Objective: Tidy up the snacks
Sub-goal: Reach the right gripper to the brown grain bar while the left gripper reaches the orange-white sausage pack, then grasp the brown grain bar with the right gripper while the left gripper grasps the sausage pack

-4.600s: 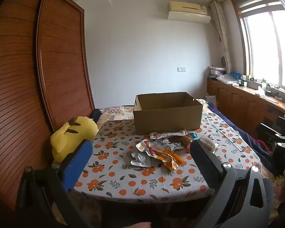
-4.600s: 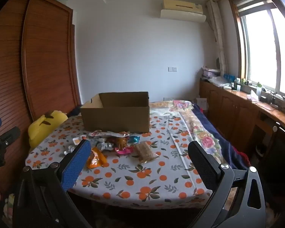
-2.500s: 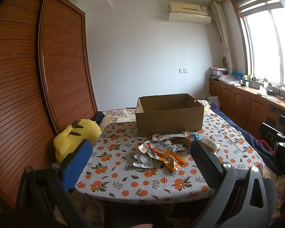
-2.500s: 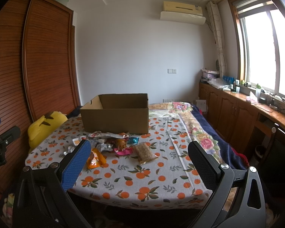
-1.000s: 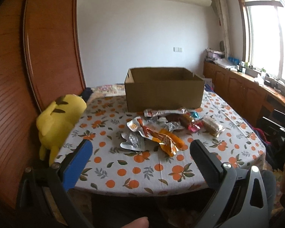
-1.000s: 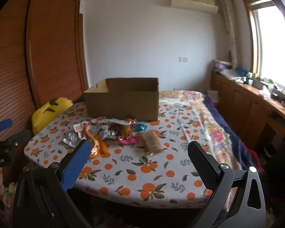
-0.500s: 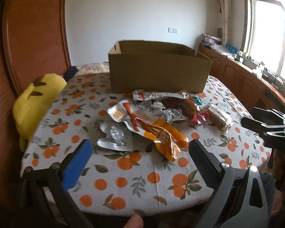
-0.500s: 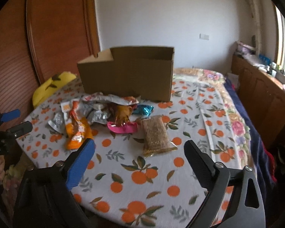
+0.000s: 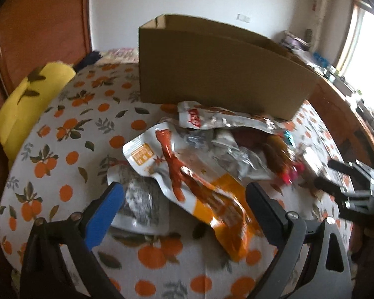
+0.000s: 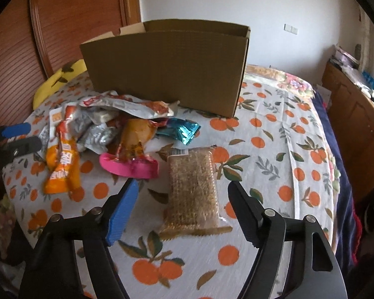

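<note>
Jaws of the right gripper (image 10: 182, 201) are seen apart and have just been narrowing, with a clear-wrapped brown cereal bar (image 10: 193, 189) lying between them on the table, untouched by either pad. The left gripper (image 9: 184, 199) is held wide open above an orange snack pouch (image 9: 194, 182) and a silver packet (image 9: 139, 199), nothing being gripped. Both packs are found toward the near edge of the orange-print tablecloth (image 10: 274, 149). Further in, a pink-ended packet (image 10: 129, 167), a teal wrapper (image 10: 183, 130) and a long silver pouch (image 10: 127, 106) are heaped just before an open cardboard box (image 10: 167, 67). A yellow plush toy (image 9: 27, 104) is seen at the table's left edge.
</note>
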